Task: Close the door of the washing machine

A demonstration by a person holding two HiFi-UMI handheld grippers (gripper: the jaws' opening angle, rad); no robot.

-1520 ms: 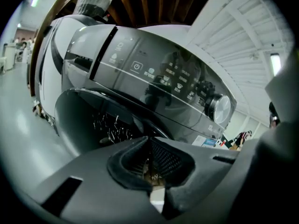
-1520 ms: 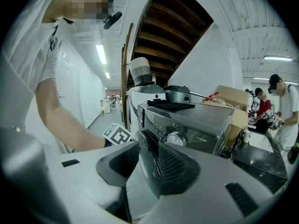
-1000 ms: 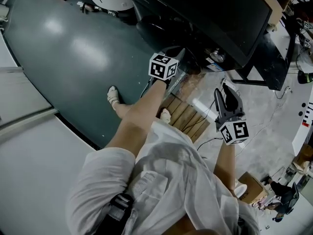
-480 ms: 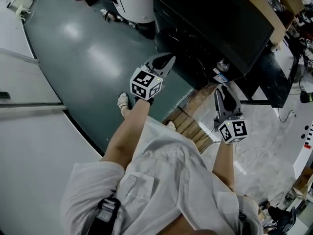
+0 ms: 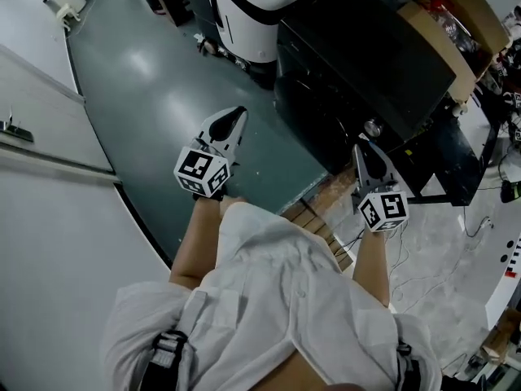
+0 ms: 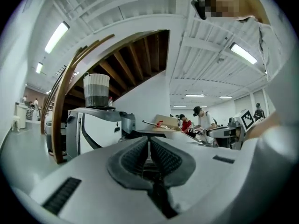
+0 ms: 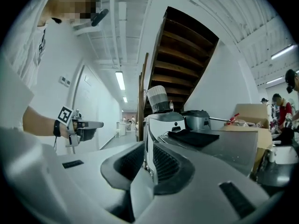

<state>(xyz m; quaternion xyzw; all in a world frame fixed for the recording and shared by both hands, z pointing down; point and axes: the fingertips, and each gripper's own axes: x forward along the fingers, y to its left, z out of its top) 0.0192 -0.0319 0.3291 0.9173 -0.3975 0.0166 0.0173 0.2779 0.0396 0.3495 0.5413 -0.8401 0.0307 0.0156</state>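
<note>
The washing machine (image 5: 370, 59) is a dark box at the upper right of the head view. Its front (image 5: 317, 112) is in shadow and I see no door standing out from it. My left gripper (image 5: 234, 114) is held up over the green floor, left of the machine, and touches nothing. Its jaws are shut and empty (image 6: 148, 141). My right gripper (image 5: 359, 147) points at the machine's near corner. Its jaws are closing with a narrow gap left and nothing between them (image 7: 148, 149). The left gripper (image 7: 86, 125) also shows in the right gripper view.
A white machine with a black stripe (image 5: 256, 2) stands left of the washer. A cardboard box (image 5: 444, 23) lies on the washer's top. A wooden pallet (image 5: 321, 217) and cables (image 5: 407, 251) lie by my feet. White partitions (image 5: 41, 177) bound the green floor (image 5: 138, 88).
My left gripper has risen from the clear door low at the machine's front and drawn away to the left. The right gripper has lifted a little and its jaws have narrowed.
</note>
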